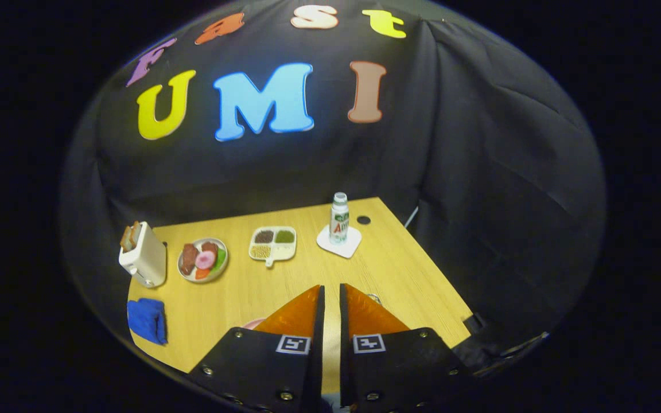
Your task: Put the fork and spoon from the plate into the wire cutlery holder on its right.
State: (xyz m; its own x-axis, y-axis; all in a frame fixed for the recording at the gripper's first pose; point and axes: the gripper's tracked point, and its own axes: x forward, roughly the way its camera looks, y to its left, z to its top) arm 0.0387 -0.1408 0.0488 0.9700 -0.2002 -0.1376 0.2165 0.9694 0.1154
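Up above the table point(399, 275), held high and looking down over the light wood top. Gripper point(330, 287) with fingers drawn close together, just a thin slit between them, wood grain showing through the slit, nothing clamped. Just left of the left finger, peeking out from behind it, a small pink curved edge point(253, 323), likely the rim of the plate, the rest hidden by the finger. Just right of the right finger, near its tip, a little glint of metal wire point(374, 297), perhaps part of the cutlery holder; too little visible to tell for sure. Cannot tell where fork and spoon lie, the fingers covering that part of the table.

Well beyond the fingers, along the far side of the table: a white toaster point(146, 257) with toast standing in its slot, at the left corner; beside it a round dish of food point(202, 260) with meat, something pink and something green; then a pale divided tray point(273, 244) with four filled compartments; then a small bottle point(339, 218) upright on a white coaster point(349, 245), with a dark round hole point(364, 219) in the table just beside. Near the left edge, closer in, a folded blue cloth point(147, 320).
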